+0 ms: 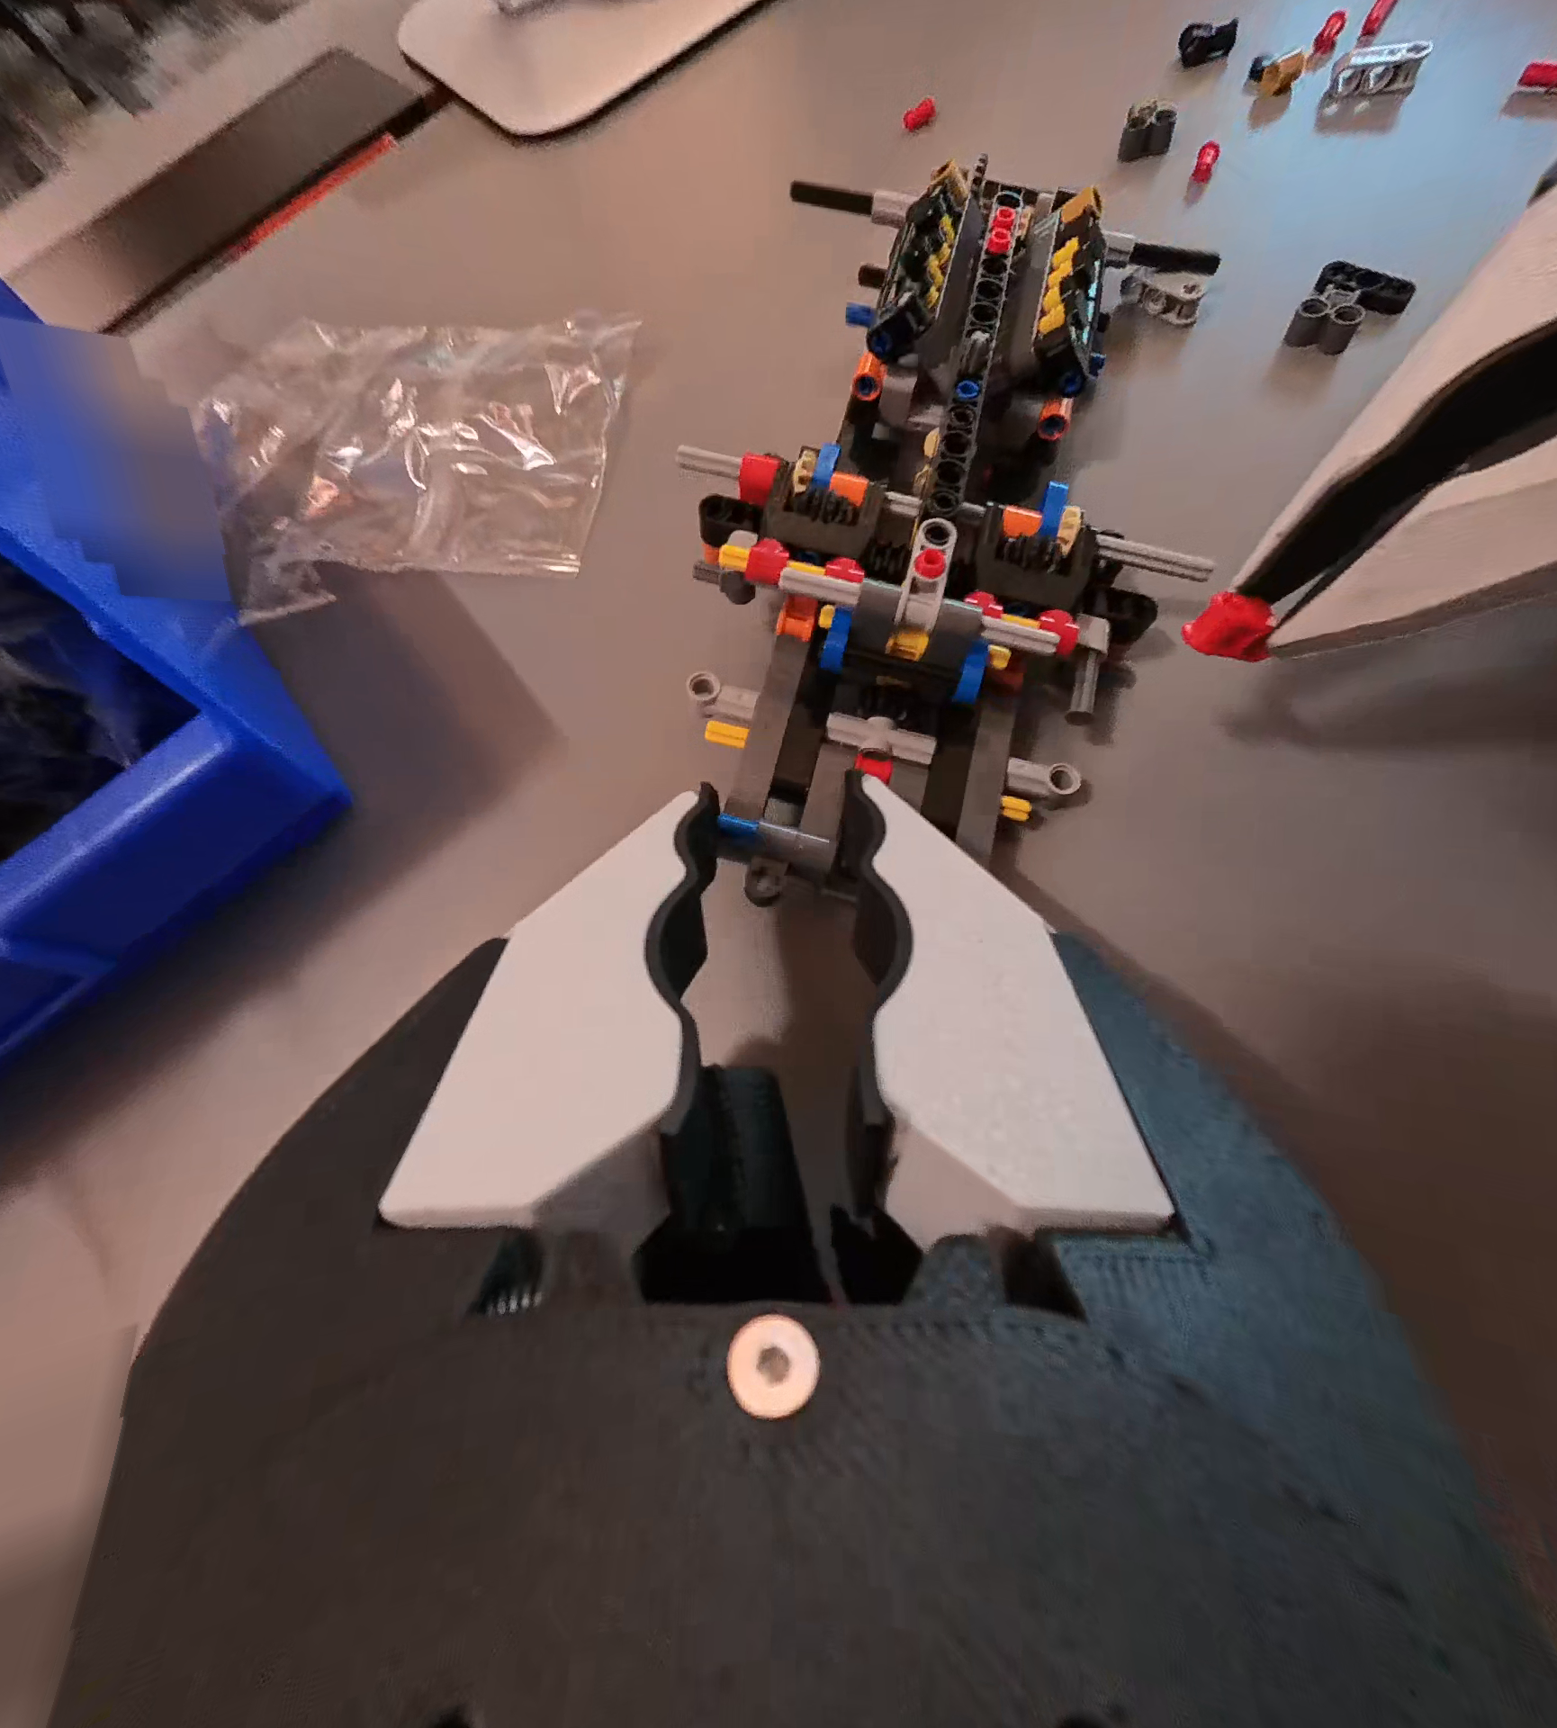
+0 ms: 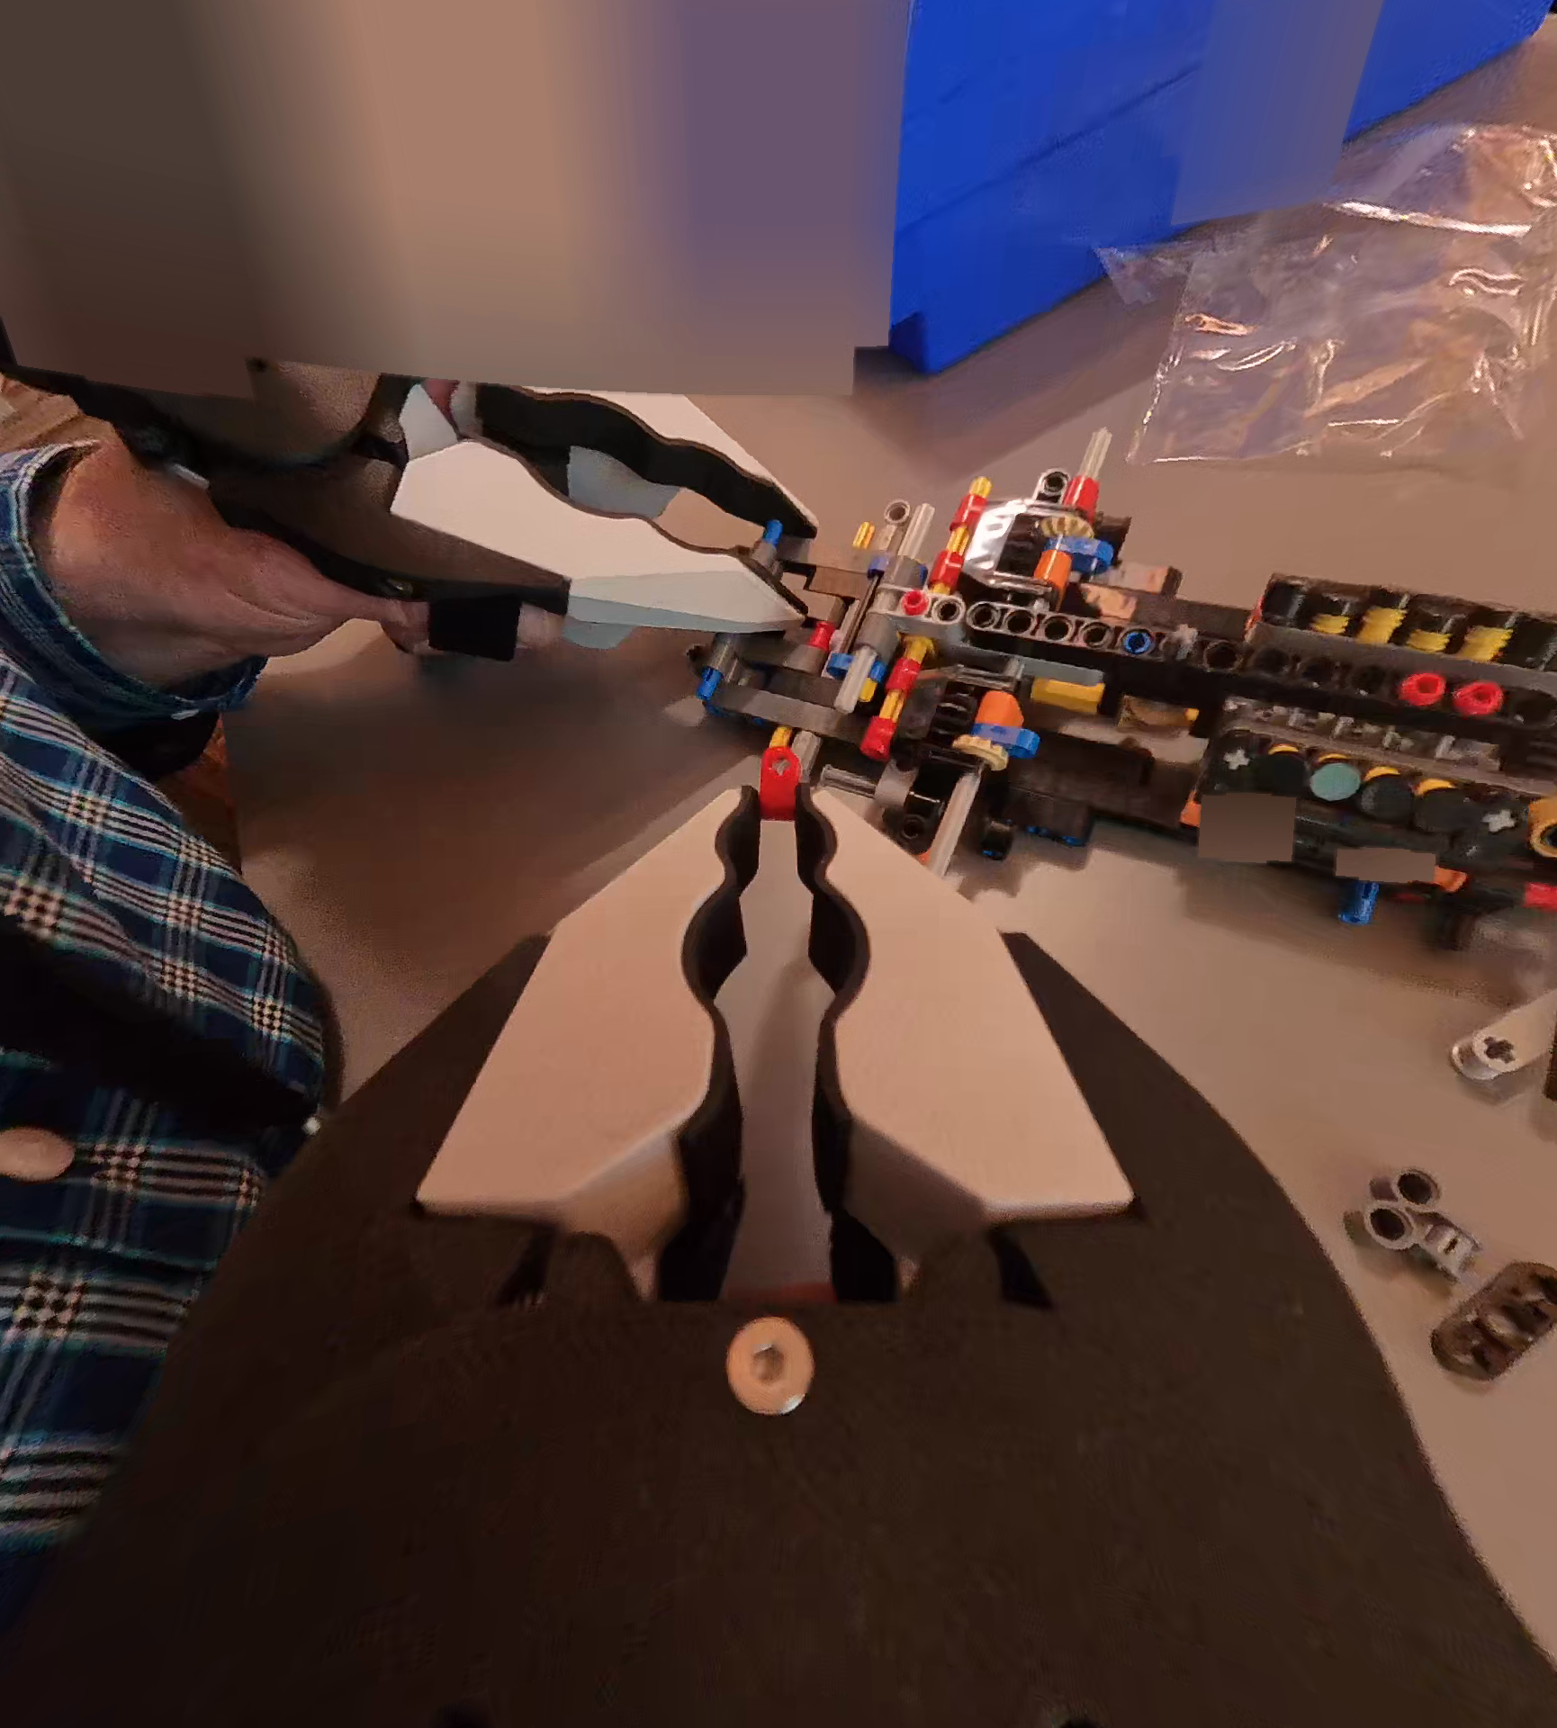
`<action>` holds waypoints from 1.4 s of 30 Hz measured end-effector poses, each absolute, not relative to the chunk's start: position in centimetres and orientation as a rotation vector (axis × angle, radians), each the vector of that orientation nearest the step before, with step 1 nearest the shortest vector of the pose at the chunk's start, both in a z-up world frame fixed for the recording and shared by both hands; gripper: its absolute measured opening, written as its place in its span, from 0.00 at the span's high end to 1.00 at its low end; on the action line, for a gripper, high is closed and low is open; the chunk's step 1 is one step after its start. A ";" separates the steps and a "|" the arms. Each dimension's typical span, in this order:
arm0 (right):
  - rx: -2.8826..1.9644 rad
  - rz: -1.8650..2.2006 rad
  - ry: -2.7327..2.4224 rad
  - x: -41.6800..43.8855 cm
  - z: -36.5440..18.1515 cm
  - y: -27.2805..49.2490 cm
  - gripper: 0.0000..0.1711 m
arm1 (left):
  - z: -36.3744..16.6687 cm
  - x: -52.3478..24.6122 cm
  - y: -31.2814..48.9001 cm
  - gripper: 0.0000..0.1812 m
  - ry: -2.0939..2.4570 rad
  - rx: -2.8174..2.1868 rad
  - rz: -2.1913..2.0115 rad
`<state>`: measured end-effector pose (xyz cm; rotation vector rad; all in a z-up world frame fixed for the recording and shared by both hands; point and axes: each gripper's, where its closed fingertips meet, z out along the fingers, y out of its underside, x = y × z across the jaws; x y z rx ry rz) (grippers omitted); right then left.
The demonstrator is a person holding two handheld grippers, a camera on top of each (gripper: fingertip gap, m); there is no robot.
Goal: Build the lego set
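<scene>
Left wrist view shows your left gripper (image 1: 779, 823) clamped around the near end of the lego chassis (image 1: 952, 524), its fingertips on either side of the grey end beam. That grip looks meant to pin the model flat on the surface (image 1: 1317, 982) so it cannot slide when a part is pushed in from the side. The chassis lies lengthwise away from you, in the middle of the surface.

Your right gripper (image 2: 777, 809) is clenched on a small red connector (image 2: 779, 781), held at the very tips so most of the piece stays exposed for insertion. It sits just beside the chassis flank, near the protruding grey axles, not yet seated as far as I can judge. The next push probably needs the connector's hole lined up square with an axle, or it may jam.

Loose parts (image 1: 1345, 309) wait beyond the model, within reach. An empty clear bag (image 1: 419, 449) lies to the left, next to the blue bin (image 1: 148, 842) holding further bags, both kept apart from the working area.
</scene>
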<state>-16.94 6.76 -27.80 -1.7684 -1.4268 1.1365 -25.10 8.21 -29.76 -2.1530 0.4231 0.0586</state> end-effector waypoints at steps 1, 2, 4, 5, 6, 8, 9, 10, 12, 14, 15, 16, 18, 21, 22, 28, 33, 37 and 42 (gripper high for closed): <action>-1.768 1.137 -1.433 -16.9 -27.8 6.7 0.97 | -29.5 -25.0 8.2 0.86 0.440 -2.132 0.098; -1.767 1.137 -1.440 -16.8 -27.9 6.7 0.97 | -29.3 -24.9 8.1 0.86 0.453 -2.109 0.131; -1.769 1.134 -1.445 -16.7 -28.0 6.7 0.97 | -28.8 -24.8 8.0 0.86 0.474 -2.064 0.184; -1.770 1.134 -1.446 -16.6 -28.0 6.7 0.97 | -28.6 -24.7 7.9 0.86 0.488 -2.041 0.214; -1.770 1.133 -1.446 -16.5 -28.0 6.7 0.97 | -28.4 -24.6 7.8 0.86 0.501 -2.021 0.241; -1.774 1.125 -1.447 -16.4 -28.1 6.7 0.97 | -28.0 -24.4 7.7 0.86 0.526 -1.986 0.289; -1.775 1.121 -1.448 -16.4 -28.1 6.7 0.97 | -27.8 -24.3 7.6 0.86 0.541 -1.967 0.316; -1.775 1.118 -1.448 -16.3 -28.1 6.7 0.97 | -27.6 -24.2 7.6 0.86 0.555 -1.949 0.341; -1.772 1.117 -1.448 -16.2 -28.1 6.7 0.97 | -27.3 -24.0 7.6 0.86 0.569 -1.924 0.367; -1.769 1.121 -1.449 -16.2 -28.1 6.6 0.97 | -27.2 -23.9 7.5 0.86 0.577 -1.915 0.381; -1.768 1.124 -1.449 -16.2 -28.0 6.6 0.97 | -27.1 -23.9 7.5 0.86 0.584 -1.905 0.394; -1.768 1.127 -1.448 -16.2 -28.0 6.6 0.97 | -27.0 -23.9 7.5 0.86 0.588 -1.898 0.403; -1.768 1.130 -1.446 -16.2 -28.0 6.6 0.97 | -26.9 -23.8 7.5 0.87 0.592 -1.892 0.409; -1.763 1.131 -1.442 -16.2 -27.9 6.6 0.97 | -26.4 -23.9 7.5 1.00 0.588 -1.866 0.429; -1.761 1.130 -1.441 -16.2 -27.9 6.6 0.97 | -26.3 -23.9 7.5 1.00 0.594 -1.861 0.438; -1.765 1.114 -1.443 -15.9 -28.0 6.6 0.98 | -28.1 -23.9 7.4 1.00 0.592 -1.955 0.368; -1.756 1.095 -1.421 -15.1 -27.6 6.6 0.97 | -28.2 -23.8 7.4 0.98 0.557 -1.984 0.277; -1.721 1.053 -1.427 -13.8 -27.0 6.3 0.97 | -27.2 -23.8 7.4 0.94 0.555 -1.943 0.250; -1.649 1.043 -1.455 -12.5 -26.4 6.3 0.97 | -24.6 -19.7 6.6 0.92 0.700 -1.790 0.161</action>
